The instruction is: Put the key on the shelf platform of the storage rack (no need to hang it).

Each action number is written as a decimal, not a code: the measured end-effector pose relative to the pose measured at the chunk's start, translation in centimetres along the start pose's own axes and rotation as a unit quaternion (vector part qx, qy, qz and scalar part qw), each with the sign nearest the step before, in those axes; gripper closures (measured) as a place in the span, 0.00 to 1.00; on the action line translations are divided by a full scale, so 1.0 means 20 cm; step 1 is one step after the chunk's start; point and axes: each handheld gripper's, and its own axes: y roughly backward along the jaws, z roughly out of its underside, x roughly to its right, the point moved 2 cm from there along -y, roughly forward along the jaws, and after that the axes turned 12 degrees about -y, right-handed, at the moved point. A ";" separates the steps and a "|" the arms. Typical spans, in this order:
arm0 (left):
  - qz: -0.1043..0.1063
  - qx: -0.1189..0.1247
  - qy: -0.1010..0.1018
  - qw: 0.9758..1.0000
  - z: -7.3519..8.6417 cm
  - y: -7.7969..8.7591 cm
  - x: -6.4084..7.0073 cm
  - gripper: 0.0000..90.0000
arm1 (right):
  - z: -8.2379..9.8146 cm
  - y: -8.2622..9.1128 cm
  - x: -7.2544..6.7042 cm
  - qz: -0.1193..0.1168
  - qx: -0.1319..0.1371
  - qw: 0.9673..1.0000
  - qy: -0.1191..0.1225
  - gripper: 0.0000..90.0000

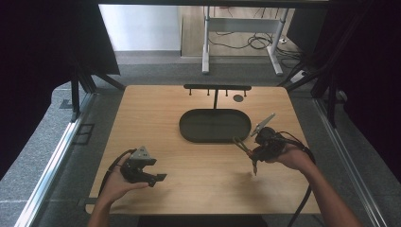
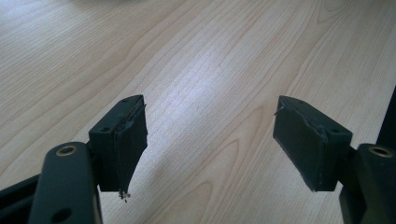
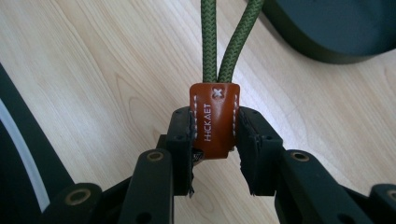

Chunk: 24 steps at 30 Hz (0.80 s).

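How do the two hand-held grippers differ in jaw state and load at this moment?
The left gripper has its jaws wide apart with bare wooden table between them; the right gripper is shut on the brown leather tab of a green braided cord loop. The left sits low by the table; the right hangs higher. Both have black jaws.

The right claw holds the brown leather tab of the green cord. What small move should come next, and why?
Probably carry the tab up toward the black hook rack behind the oval tray. The right claw is shut on the tab, the green cord loop points free ahead of it, and the rack's pegs look bare. The left claw is open over bare wood.
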 end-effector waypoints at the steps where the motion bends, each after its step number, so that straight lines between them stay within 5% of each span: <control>1: 0.000 0.000 0.000 1.000 0.00 0.00 0.00 0.29 | -0.01 0.01 0.00 -0.001 0.000 1.000 0.000 0.75; 24: 0.001 -0.002 0.000 1.000 0.00 0.01 -0.01 0.29 | -0.17 0.07 0.04 -0.008 0.021 1.000 0.005 0.75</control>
